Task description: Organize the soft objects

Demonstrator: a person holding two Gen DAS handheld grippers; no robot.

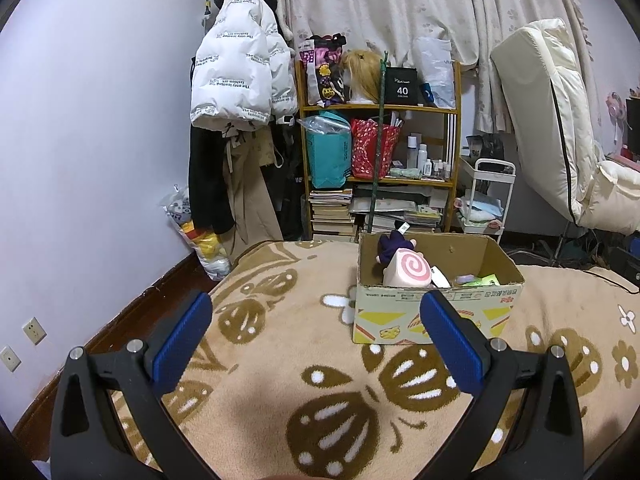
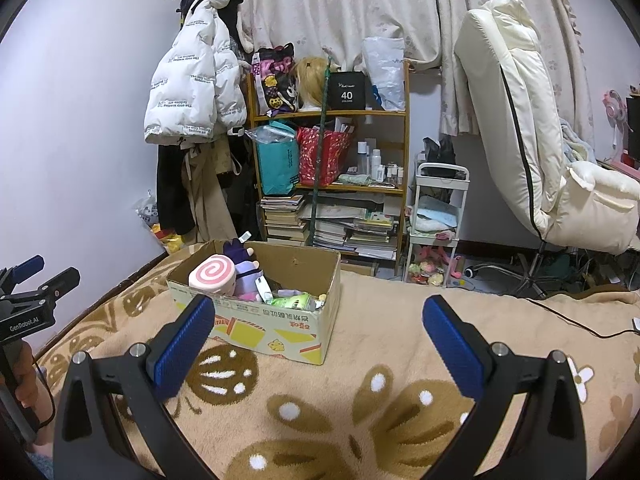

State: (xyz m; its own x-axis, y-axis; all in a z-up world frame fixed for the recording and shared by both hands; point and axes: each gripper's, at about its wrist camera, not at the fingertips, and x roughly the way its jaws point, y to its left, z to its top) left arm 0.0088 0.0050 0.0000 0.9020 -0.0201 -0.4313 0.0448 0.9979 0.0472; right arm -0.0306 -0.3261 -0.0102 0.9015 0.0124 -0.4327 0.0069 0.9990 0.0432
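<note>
Left tongs (image 1: 316, 332) nearest the lens, blue pads spread wide, nothing between them, hovering over the beige blanket (image 1: 280, 360) with brown flower pattern covering the bed. Right tongs (image 2: 318, 334) same state: pads wide apart, empty, above the same blanket. In the right wrist view the left tongs also show at far left edge, held by a hand (image 2: 24, 376) on the handle.

Left to right in the left wrist view: lilac wall, white puffer jacket (image 1: 236, 68) hanging on the wall, wooden shelf unit (image 1: 380, 108) with bags, a blond wig and stacked books, white trolley (image 1: 492, 192), cream padded chair (image 1: 552, 120) at right.

Cardboard box (image 1: 436, 312) sits open on the blanket, just beyond the left tongs' right pad. Soft toys are inside it: pink swirl-roll plush (image 1: 408, 270) upright at the box's left end, purple-haired doll (image 1: 394, 246) behind and touching it, green and lilac soft items (image 1: 476, 280) lower toward the right end, partly hidden by the box wall. In the right wrist view the box lies left of centre, behind the left pad
</note>
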